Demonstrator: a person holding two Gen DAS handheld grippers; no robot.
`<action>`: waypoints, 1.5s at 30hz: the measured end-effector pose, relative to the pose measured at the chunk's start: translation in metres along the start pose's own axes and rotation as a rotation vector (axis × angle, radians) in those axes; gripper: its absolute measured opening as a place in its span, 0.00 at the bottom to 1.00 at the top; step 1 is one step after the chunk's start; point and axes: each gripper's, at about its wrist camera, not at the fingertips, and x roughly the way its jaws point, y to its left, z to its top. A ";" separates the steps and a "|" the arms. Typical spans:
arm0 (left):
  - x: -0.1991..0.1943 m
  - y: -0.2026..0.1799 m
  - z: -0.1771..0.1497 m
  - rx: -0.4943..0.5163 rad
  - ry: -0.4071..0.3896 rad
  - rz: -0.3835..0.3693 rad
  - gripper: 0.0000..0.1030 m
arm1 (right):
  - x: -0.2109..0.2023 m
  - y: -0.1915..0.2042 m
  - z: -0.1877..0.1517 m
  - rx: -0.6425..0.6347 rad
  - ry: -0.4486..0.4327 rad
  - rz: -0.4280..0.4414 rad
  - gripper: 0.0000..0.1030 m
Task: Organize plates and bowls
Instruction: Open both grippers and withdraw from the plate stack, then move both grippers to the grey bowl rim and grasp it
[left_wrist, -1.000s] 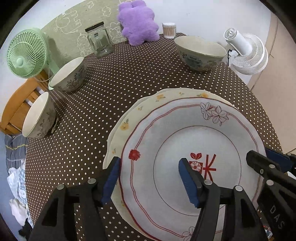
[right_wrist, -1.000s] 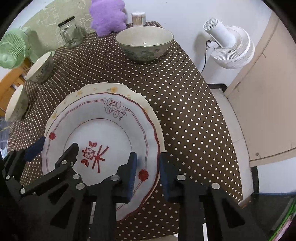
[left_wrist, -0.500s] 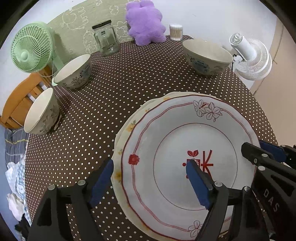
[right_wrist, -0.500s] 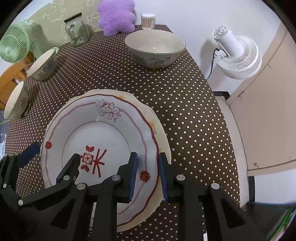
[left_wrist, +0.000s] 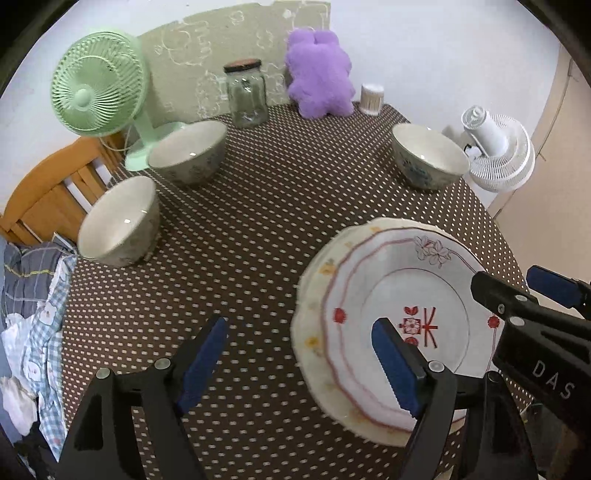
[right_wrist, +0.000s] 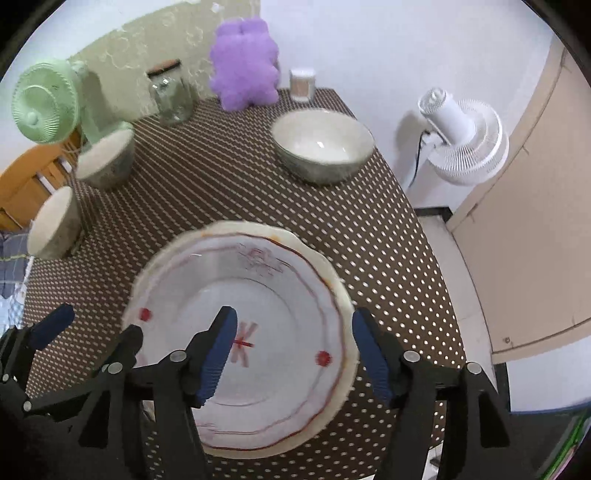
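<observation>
Stacked plates (left_wrist: 391, 325), counter's near edge: rigid, glazed, breakable | we grip rims | left claw (left_wrist: 301, 363) apart, empty | right claw (right_wrist: 293, 356) opening, empty

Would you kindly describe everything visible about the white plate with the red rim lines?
The white plate with red rim lines looks like glazed ceramic, with a scalloped edge, red flower dots, an outlined blossom and a red centre motif. It lies flat and empty on a cream, yellow-flowered plate on the brown dotted tablecloth. No gripper pad presses on it.
</observation>
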 end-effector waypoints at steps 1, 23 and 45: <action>-0.004 0.006 0.000 -0.006 -0.005 -0.002 0.80 | -0.003 0.005 0.001 0.003 -0.006 0.002 0.67; -0.045 0.138 0.012 -0.072 -0.106 0.027 0.80 | -0.055 0.149 0.012 -0.015 -0.145 0.137 0.67; 0.020 0.230 0.050 -0.075 -0.100 0.049 0.75 | 0.003 0.258 0.066 -0.025 -0.122 0.092 0.67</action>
